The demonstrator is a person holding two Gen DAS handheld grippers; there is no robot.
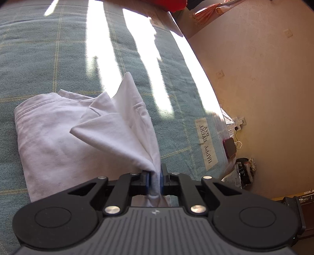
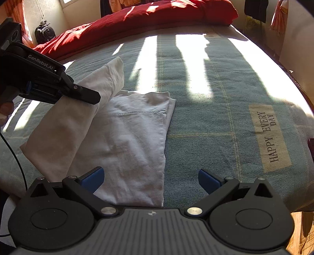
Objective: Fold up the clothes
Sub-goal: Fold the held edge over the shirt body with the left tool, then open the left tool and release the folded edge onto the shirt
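A sunlit bedroom with pale walls surrounds a bed spread with a blue-green woven blanket (image 2: 206, 121) crossed by thin yellow lines, which bears a cream label (image 2: 269, 137) reading "HAPPY EVERY DAY" near its right edge. A rumpled red duvet (image 2: 149, 17) lies along the blanket's far end. On the blanket, left of the label, lies the white cotton garment (image 2: 127, 141), partly folded, with one end raised off the blanket. The left gripper (image 1: 155, 181) has its blue pads pressed tight on that raised end, the cloth bunched between them. The right gripper (image 2: 151, 181) hangs over the garment's near edge, its jaws spread wide, holding nothing.
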